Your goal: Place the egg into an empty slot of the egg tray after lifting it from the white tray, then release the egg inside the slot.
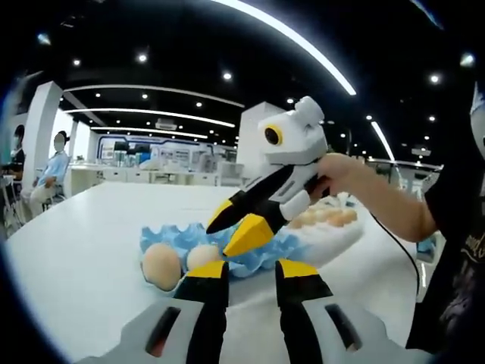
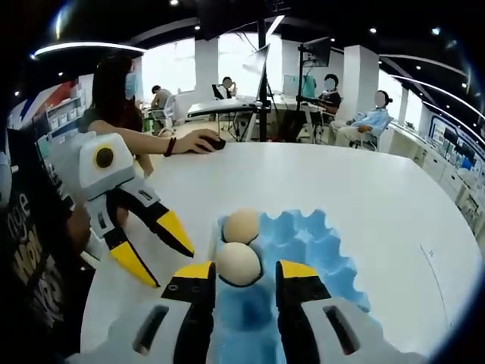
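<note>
Jaws of the right tool stand apart over the blue egg tray, an egg sitting loose between them in a slot. Pulling back crooked could nudge it out. Left tool hangs open above the desk, empty.

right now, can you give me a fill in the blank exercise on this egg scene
The egg tray is coloured ____.
The number of eggs sitting in the egg tray is ____.
The table under the tray is coloured ____.
The left gripper has its jaws ____.

Missing words: blue; two; white; open
</note>
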Tool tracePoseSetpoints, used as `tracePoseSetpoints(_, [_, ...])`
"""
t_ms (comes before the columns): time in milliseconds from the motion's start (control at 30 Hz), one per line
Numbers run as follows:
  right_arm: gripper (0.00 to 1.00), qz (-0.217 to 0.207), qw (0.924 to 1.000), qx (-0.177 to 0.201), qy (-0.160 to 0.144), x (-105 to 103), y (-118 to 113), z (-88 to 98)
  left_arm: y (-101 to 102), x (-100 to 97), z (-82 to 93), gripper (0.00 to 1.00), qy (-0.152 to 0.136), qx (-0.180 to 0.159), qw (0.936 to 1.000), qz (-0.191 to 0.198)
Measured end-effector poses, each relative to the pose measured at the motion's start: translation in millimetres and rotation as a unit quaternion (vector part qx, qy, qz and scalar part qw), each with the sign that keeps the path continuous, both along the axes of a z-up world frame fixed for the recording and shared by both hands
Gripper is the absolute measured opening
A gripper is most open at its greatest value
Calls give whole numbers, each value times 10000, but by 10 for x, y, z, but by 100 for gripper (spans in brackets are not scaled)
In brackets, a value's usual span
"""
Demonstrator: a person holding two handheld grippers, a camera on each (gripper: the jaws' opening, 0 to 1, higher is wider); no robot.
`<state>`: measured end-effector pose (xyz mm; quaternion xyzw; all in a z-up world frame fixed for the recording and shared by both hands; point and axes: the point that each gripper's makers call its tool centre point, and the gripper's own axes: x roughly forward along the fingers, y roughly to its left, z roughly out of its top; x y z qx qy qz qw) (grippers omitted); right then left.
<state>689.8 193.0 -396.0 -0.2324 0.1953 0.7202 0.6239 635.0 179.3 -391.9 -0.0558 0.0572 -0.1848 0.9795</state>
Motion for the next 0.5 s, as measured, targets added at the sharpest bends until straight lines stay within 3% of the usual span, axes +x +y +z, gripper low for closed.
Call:
tracePoseSetpoints(367, [34,-95,9998,197,28,33,-253,106,-125,28,49,25,-3,102,9999,-84])
tracePoseSetpoints(433, [34,-84,9994,286,152,-37,-313,145,-145,32,60,25,-6,120,9999,-101])
tracePoseSetpoints(500, [35,-107,9995,292,52,-64,-378,153,-178,35,61,25,-5,132,9998,-116])
